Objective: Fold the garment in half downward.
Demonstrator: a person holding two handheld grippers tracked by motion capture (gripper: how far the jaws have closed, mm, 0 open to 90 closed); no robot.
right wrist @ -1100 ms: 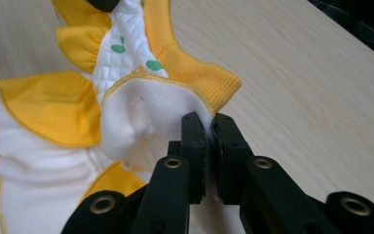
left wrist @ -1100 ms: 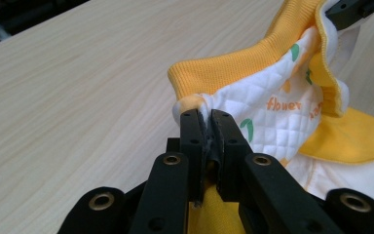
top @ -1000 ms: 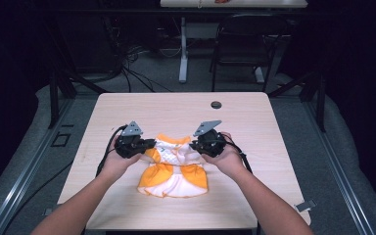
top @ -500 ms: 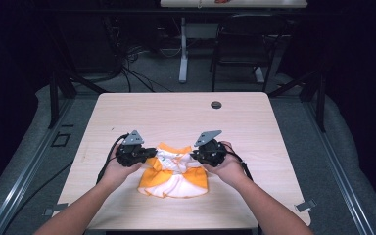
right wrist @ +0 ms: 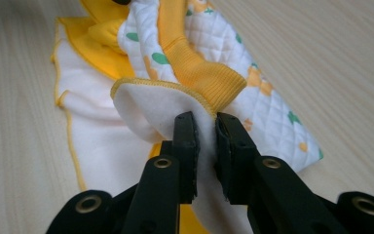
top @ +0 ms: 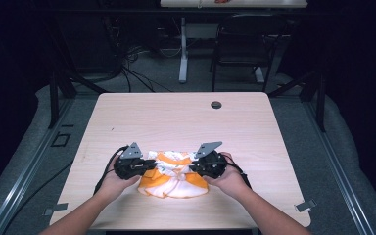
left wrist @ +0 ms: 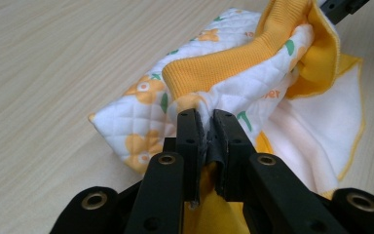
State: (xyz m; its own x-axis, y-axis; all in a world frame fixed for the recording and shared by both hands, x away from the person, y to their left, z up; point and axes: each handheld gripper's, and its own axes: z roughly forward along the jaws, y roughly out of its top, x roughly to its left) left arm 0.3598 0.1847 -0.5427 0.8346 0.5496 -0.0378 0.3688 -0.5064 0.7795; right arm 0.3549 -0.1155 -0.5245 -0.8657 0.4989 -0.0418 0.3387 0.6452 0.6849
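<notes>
1. A small garment (top: 172, 175) lies on the near half of a pale wood-grain table (top: 186, 122), between the two grippers. It is soft white quilted cloth printed with orange flowers and green marks, with orange ribbed bands and a smooth fleecy white lining edged in orange stitching.
2. The left gripper (top: 144, 165) is clamped on a fold of the quilted cloth at the garment's left end; in the left gripper view its black jaws pinch bunched white fabric (left wrist: 209, 105) tight between them.
3. The right gripper (top: 196, 166) is clamped on the right end; in the right gripper view its jaws grip a rounded flap of the fleecy lining (right wrist: 175, 109), with a little cloth-filled gap between them.
4. The garment is bunched and folded, its long axis running left to right across the table between the grippers, its loose lower part spreading toward the near edge.
5. A small dark round disc (top: 216, 105) sits flat at the far side, well apart.
</notes>
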